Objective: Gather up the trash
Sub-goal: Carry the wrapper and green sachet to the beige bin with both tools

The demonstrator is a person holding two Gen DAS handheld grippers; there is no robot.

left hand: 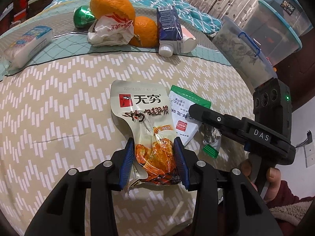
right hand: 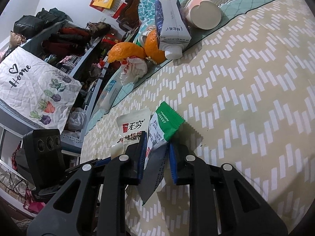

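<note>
On the zigzag-patterned bed lies a cream snack pouch (left hand: 141, 118) printed with a chicken picture. My left gripper (left hand: 154, 147) is shut on its lower, orange end, blue pads pressing both sides. Beside it to the right lies a green-and-white wrapper (left hand: 185, 114). In the right wrist view my right gripper (right hand: 157, 147) is shut on that wrapper (right hand: 167, 122), whose green end sticks up past the fingertips. The cream pouch (right hand: 132, 127) shows just left of it. The right gripper's body (left hand: 236, 125) reaches in from the right in the left wrist view.
Further back lie orange peels (left hand: 112, 5), a crumpled white bag (left hand: 110, 31), a green can (left hand: 82, 15), a blue carton (left hand: 169, 31), a pink-and-white cup (left hand: 189, 39) and a tissue pack (left hand: 27, 45). Plastic storage boxes (left hand: 265, 29) stand right of the bed. Cluttered shelves (right hand: 59, 49) stand on its other side.
</note>
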